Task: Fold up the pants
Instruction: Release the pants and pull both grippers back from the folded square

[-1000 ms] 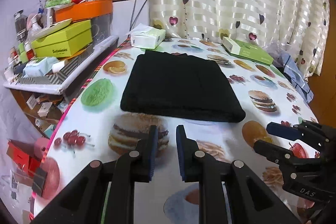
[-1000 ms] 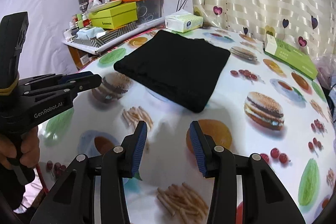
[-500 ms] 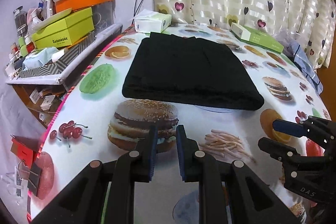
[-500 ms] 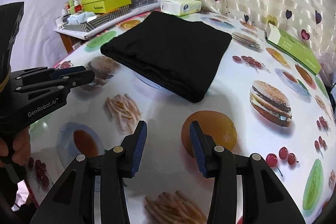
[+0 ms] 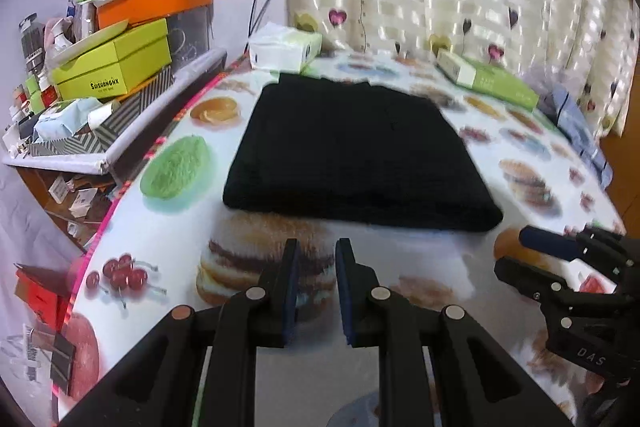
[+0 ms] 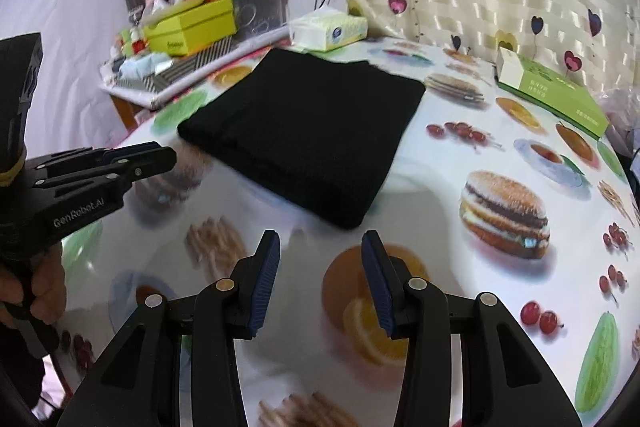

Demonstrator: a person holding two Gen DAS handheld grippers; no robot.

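The black pants lie folded into a flat rectangle on the table, which is covered by a cloth printed with food pictures; they sit in the middle of both views, just below a tissue pack at the upper centre. The left gripper at the bottom of its view has its fingers parted by a narrow gap, holding and touching nothing. The right gripper has its fingers spread wider, also empty, short of the pants' near edge. A hand grips the left tool's handle at the lower left.
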